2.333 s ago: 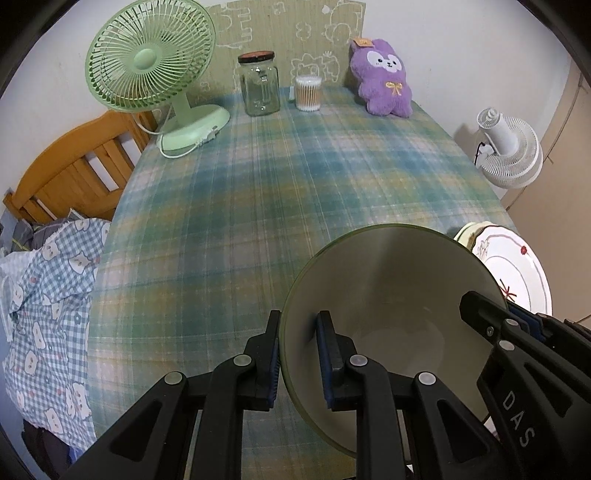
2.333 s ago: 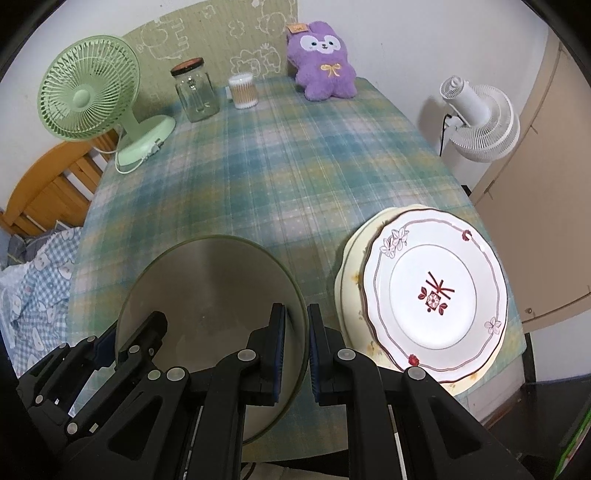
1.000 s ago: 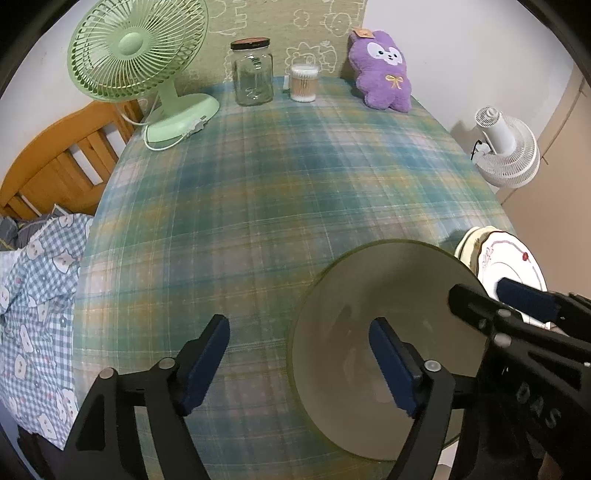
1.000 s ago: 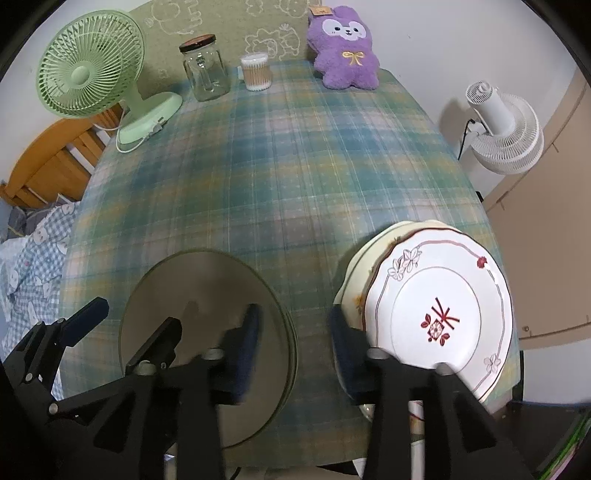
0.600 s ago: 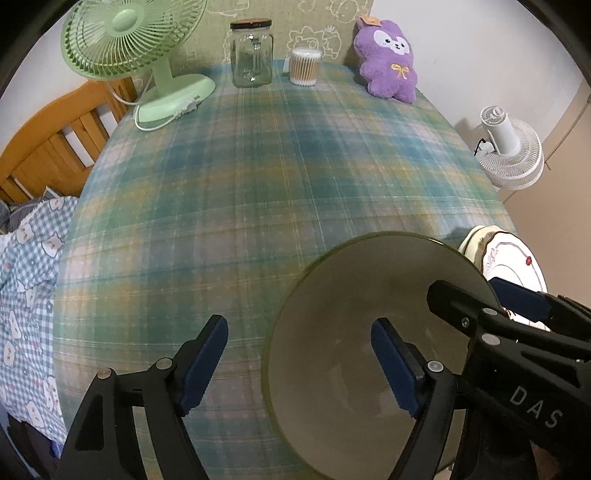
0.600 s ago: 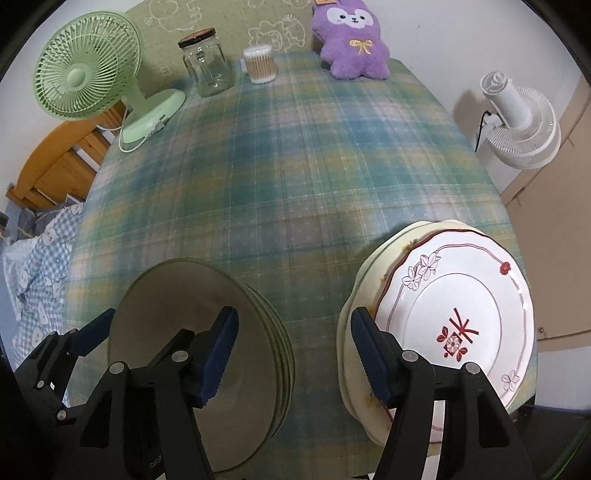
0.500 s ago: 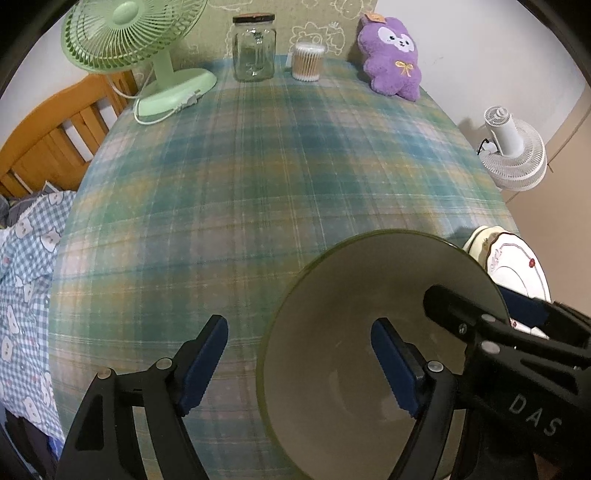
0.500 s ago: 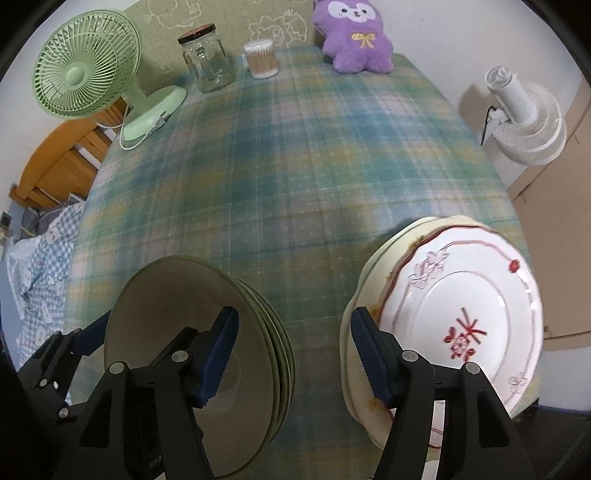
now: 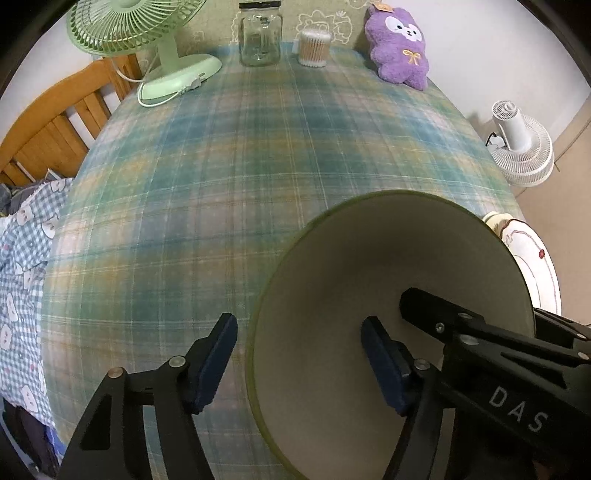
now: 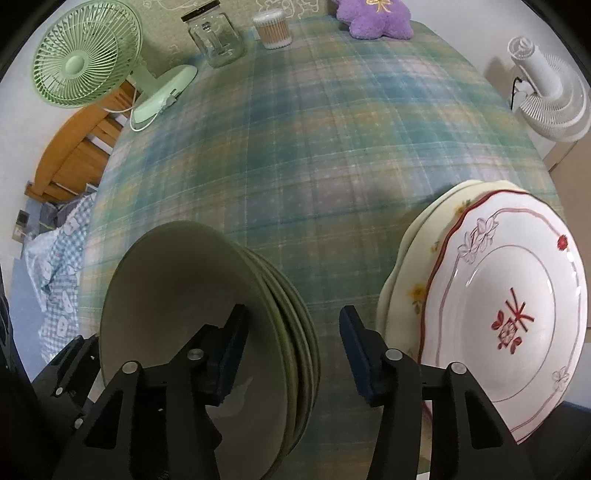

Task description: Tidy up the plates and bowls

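Note:
A stack of olive-green bowls (image 10: 177,295) sits near the front edge of the plaid table; the top bowl (image 9: 369,277) fills the lower right of the left wrist view. My left gripper (image 9: 299,358) is open, its jaws straddling the bowl's left rim without gripping. My right gripper (image 10: 291,350) is open, its jaws straddling the stack's right rim. A stack of plates (image 10: 498,314), topped by a white plate with red trim, lies to the right of the bowls and also shows in the left wrist view (image 9: 532,254).
At the table's far end stand a green desk fan (image 9: 147,33), a glass jar (image 9: 260,33), a cotton-swab tub (image 9: 314,46) and a purple plush toy (image 9: 400,48). A wooden headboard (image 9: 55,129) is at left and a white floor fan (image 9: 521,147) at right.
Both grippers let go of the green bowl and opened wide. Both cameras have since dropped closer to the bowls, which stay stacked on the table.

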The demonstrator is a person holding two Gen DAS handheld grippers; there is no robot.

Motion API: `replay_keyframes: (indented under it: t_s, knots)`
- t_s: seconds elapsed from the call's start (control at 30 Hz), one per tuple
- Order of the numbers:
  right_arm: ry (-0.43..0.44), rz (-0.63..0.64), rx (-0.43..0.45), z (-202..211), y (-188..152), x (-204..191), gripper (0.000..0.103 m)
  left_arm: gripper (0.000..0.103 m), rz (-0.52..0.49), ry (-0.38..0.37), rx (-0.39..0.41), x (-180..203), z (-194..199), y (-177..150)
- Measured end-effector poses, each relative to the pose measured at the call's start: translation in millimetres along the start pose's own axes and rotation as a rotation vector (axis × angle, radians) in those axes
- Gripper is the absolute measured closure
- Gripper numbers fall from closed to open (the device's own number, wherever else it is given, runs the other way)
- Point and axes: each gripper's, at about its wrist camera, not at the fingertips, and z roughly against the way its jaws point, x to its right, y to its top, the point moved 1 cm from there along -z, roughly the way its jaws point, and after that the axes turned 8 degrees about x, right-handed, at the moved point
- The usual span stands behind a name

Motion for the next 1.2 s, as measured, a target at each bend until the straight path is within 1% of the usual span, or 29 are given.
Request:
replay_keyframes:
  t_s: [0.07, 0.1, 0.13, 0.2, 0.43, 0.67, 0.9, 1.2]
  knots:
    - [0.017, 0.003, -0.003, -0.7, -0.1, -2.3, 0.06, 0.04, -0.012, -0.01, 0.006, 1.6, 1.1, 0.0]
    - [0.022, 0.01, -0.004, -0.8, 0.2, -4.4, 0.062, 0.043, -0.017, -0.015, 0.007, 2.9, 1.6, -0.3]
    - [0.017, 0.018, -0.004, -0.8, 0.5, -6.6, 0.063, 0.047, -0.019, -0.019, 0.008, 3.6, 1.8, -0.2]
    - [0.015, 0.021, -0.006, -0.9, 1.0, -7.3, 0.063, 0.05, -0.024, -0.031, 0.007, 5.1, 1.9, 0.1]
    - [0.013, -0.003, -0.015, 1.0, 0.5, -5.2, 0.062, 0.051, -0.017, -0.053, -0.007, 4.7, 4.1, 0.9]
    - [-0.013, 0.0, -0.017, 6.6, 1.2, -10.3, 0.062, 0.052, 0.012, -0.061, -0.027, 2.7, 8.9, 1.7]
    - [-0.032, -0.008, 0.008, 22.8, 6.3, -20.6, 0.062, 0.052, -0.006, -0.062, 0.001, -1.3, 27.1, 8.6]
    - [-0.064, -0.025, 0.069, 53.7, 8.1, -39.7, 0.062, 0.053, -0.017, -0.082, 0.046, -9.8, 54.9, 16.6]
